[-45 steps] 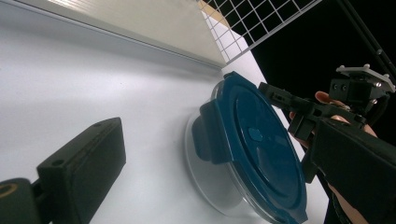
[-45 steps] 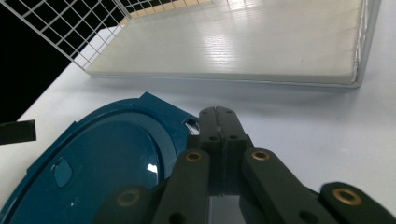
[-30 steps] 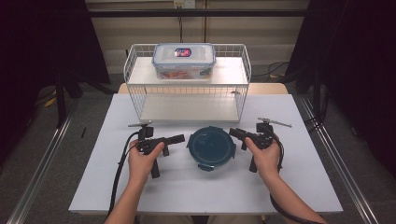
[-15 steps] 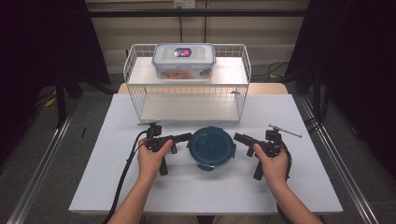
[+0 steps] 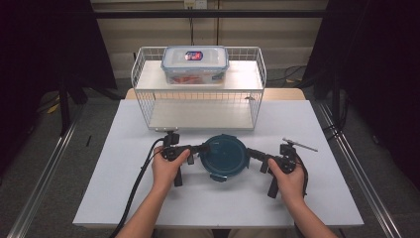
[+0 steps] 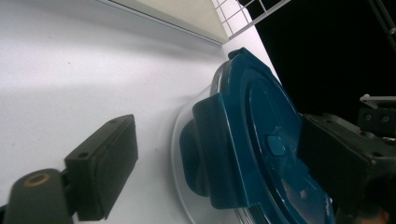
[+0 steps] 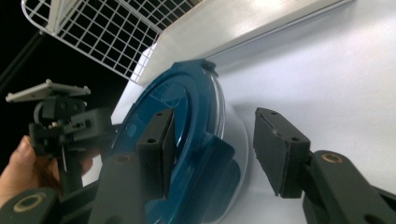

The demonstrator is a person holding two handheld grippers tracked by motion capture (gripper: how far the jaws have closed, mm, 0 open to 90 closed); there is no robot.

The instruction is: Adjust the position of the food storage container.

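A round clear container with a dark teal lid sits on the white table in front of the wire rack. My left gripper reaches its left rim. In the left gripper view the lid's side clip stands between the jaws of the left gripper. They have just been closing, and the table-side pad is still clear of the container. My right gripper is at the right rim. Its jaws have just been opening and straddle the opposite clip with a gap at the outer pad.
A white wire rack with a shelf stands behind the container. A clear lidded plastic box holding something red rests on top of it. A black cable trails from the left gripper toward the near table edge.
My left gripper has slid right, up to the container's rim. My right hand has shifted slightly toward the near edge. The container has not moved.
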